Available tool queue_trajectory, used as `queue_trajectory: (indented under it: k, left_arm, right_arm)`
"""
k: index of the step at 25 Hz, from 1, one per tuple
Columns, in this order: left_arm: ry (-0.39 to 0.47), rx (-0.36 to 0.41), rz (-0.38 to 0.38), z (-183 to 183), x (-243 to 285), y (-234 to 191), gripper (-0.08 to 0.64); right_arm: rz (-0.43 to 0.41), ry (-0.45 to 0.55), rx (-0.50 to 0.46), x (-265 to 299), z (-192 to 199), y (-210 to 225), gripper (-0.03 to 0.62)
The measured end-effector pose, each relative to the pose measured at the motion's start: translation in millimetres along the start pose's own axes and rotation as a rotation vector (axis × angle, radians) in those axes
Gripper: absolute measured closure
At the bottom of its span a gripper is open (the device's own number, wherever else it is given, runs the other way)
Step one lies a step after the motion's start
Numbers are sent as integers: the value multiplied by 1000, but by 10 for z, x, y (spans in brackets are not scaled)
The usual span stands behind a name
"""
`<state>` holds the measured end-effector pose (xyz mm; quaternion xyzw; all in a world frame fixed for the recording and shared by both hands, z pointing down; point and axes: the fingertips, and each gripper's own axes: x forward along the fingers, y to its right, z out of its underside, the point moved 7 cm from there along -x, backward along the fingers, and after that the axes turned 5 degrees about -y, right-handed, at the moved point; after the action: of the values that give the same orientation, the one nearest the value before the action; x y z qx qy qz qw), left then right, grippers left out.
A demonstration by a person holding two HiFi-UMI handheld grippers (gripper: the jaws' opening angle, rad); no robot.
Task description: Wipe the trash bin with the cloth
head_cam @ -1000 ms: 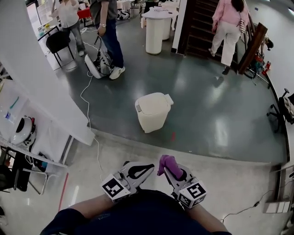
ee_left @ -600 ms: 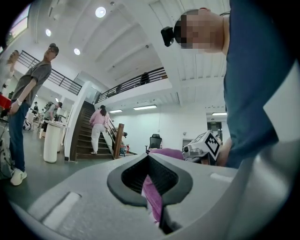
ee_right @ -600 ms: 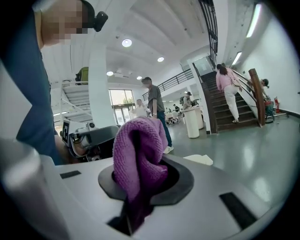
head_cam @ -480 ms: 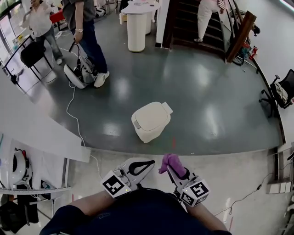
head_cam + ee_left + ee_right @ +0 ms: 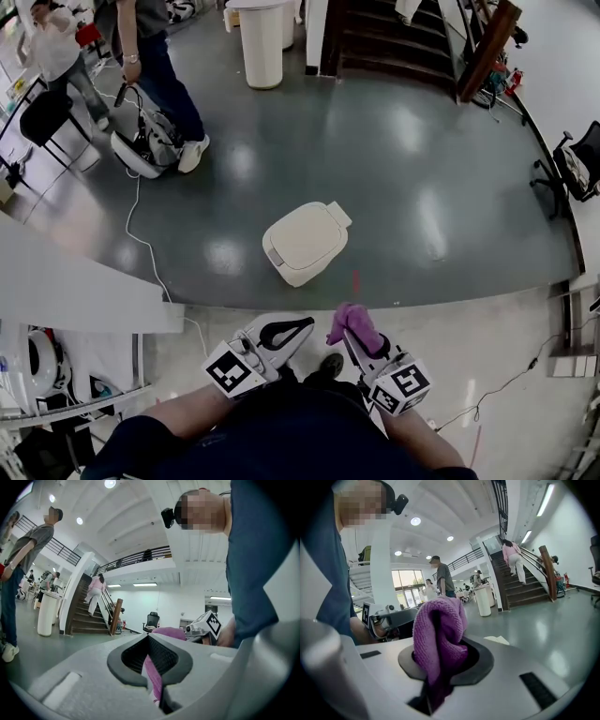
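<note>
Sitting alone on the dark glossy floor (image 5: 422, 141), the cream trash bin (image 5: 305, 242) has its lid down, just past the edge of the pale floor (image 5: 487, 347). Open room all around it. Well short of it, the right gripper (image 5: 356, 339) pinches a bunched purple cloth (image 5: 352, 322); beside it, the left gripper (image 5: 302, 326) has its jaws pressed together, empty.
</note>
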<state>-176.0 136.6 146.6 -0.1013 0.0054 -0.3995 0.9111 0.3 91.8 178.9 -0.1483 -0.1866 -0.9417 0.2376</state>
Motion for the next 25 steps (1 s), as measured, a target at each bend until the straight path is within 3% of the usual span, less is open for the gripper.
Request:
queue_trajectory:
  k: [9,16,21,25]
  left_arm:
    - [-54,-15,-56,115,450,-108,555]
    - [-92,23,-155,303,740,-265,555]
    - [-99,38,-211,574,974,-567,555]
    - [-122,32,-205,925,1066,-893,555]
  right_arm:
    - [-39,32,11,52,-24,636,515]
    - [-54,44,35,127,186,1225,515]
    - [-22,38,41,326,429,1633,515]
    - [34,61,89,584,761,1828,515]
